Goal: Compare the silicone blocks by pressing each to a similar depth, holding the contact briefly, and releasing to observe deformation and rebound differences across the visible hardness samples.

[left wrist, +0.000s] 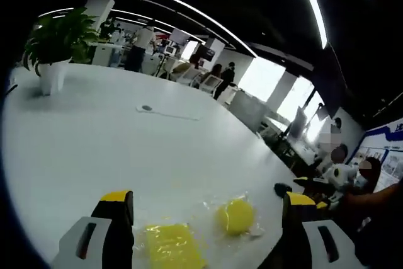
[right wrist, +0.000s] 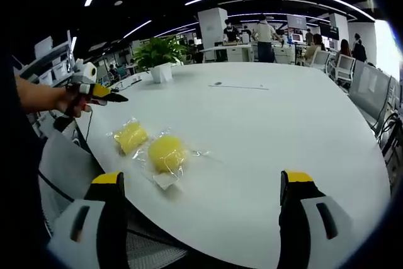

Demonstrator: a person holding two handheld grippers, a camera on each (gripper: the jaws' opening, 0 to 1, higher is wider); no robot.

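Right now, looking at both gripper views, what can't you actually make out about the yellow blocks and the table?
- Left gripper view: the square yellow block is cut off by the bottom edge.
- Both views: the clear wrap blurs the outline of the round yellow block, and its hardness cannot be read.
- Left gripper view: the small dark disc on the white table is too small to identify.
- Right gripper view: the potted plant hides what lies behind it.

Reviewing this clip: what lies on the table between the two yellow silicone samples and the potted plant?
Nothing: in the right gripper view, bare white table runs from the square block and round block to the potted plant.

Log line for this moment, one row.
left gripper: open, above blocks | right gripper: open | round block, square block: bagged, untouched
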